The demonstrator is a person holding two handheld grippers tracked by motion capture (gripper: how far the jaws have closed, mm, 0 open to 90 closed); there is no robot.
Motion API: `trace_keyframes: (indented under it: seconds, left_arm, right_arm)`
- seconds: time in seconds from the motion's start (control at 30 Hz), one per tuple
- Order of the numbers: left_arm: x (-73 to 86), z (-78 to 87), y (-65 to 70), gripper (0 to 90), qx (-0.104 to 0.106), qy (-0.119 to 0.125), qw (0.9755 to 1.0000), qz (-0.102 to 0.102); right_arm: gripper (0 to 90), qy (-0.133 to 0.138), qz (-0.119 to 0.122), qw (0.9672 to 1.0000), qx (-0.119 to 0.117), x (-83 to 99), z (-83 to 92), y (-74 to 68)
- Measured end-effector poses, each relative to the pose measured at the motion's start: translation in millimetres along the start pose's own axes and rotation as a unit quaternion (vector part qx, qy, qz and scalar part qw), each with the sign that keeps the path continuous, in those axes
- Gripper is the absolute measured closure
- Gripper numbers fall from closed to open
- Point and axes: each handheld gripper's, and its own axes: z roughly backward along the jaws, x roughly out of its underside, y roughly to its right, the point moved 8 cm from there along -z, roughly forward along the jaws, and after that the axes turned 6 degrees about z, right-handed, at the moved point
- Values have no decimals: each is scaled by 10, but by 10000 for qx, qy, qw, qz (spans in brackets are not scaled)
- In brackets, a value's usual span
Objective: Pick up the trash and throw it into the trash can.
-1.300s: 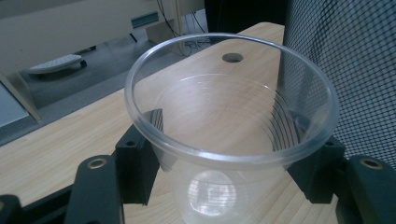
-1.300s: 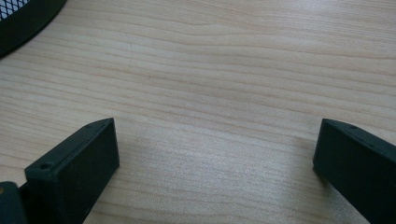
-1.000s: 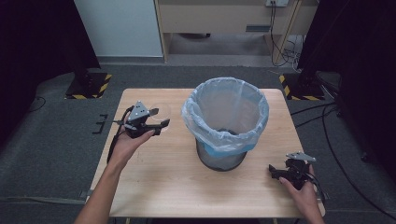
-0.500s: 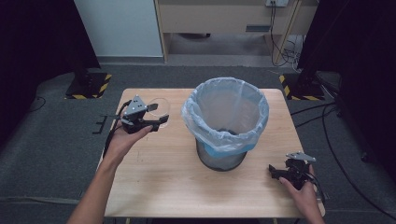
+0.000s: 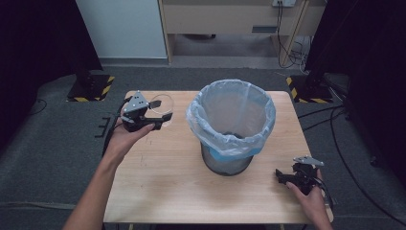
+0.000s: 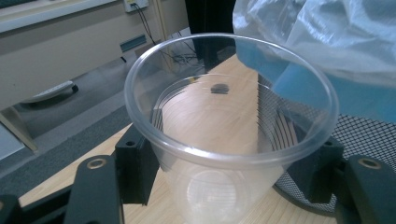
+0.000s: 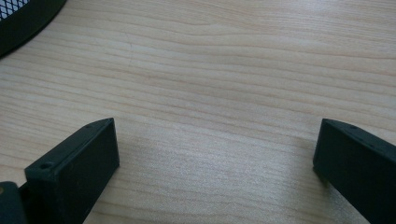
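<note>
the left tool (image 5: 154, 121) is clamped on a clear cup (image 5: 161, 102), pads on its sides below the rim, cup upright and lifted off the bench (image 5: 163, 182). the bin (image 5: 233, 125), lined with a blue bag (image 5: 210, 139), stands to the cup's right in the high view, close, its rim higher than the cup. so the cup probably has to go up and across to the right. the right tool (image 5: 280, 176) rests low by the bench's near right corner, jaws wide with nothing between them; the left hand is nearer the job.
</note>
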Motion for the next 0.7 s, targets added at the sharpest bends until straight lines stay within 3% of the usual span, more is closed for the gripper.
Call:
trace_keyframes:
  seconds: [0.4,0.7]
  left_arm:
    - [-235,80,1,339,87,143,9999,-32]
    - [-417,132,28,345,94,172,9997,-174]
  right_arm:
    - [3,-1,0,10000,0,0,0,0]
    - [3,-2,-1,10000,-1,0,1,0]
